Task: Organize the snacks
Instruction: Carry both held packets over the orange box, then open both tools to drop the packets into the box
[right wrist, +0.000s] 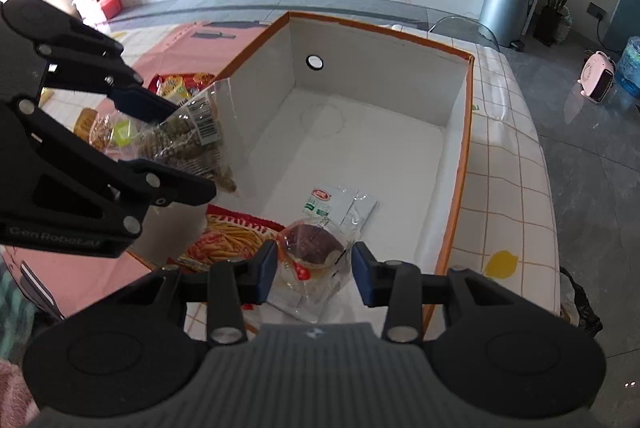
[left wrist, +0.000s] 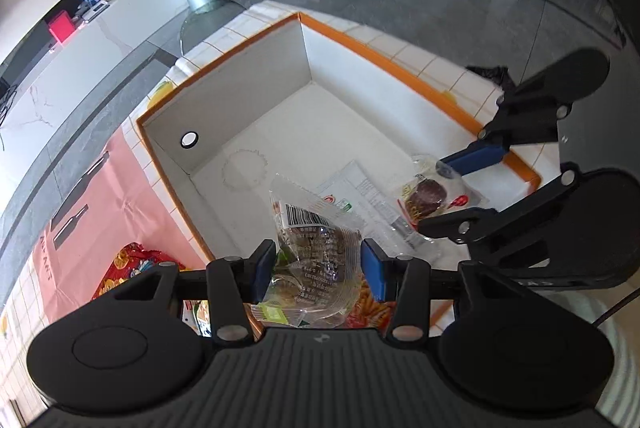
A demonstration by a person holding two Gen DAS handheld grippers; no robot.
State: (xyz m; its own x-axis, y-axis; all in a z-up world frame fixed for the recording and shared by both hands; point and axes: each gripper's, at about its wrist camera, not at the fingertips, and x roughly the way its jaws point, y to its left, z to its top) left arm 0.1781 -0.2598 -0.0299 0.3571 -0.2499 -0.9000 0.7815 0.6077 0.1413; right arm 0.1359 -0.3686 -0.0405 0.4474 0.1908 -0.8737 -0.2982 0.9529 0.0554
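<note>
An orange-rimmed white box (left wrist: 384, 64) (right wrist: 464, 132) stands on the tiled table. My left gripper (left wrist: 318, 270) (right wrist: 176, 144) is shut on a clear bag of brown biscuits (left wrist: 316, 248) (right wrist: 188, 144) and holds it over the box's near left edge. My right gripper (right wrist: 314, 274) (left wrist: 444, 194) is inside the box, its jaws on either side of a clear pack with a dark round cake (right wrist: 316, 248) (left wrist: 430, 194). A white packet (right wrist: 344, 206) (left wrist: 372, 202) and a red pack of fries-like sticks (right wrist: 228, 240) (left wrist: 370, 308) lie in the box.
More snacks lie on the pink cloth (left wrist: 112, 204) left of the box: a red patterned pack (left wrist: 124, 268) and yellow-red packs (right wrist: 180, 86). A steel bin (right wrist: 506, 4) and a pink heater (right wrist: 596, 76) stand on the floor beyond the table.
</note>
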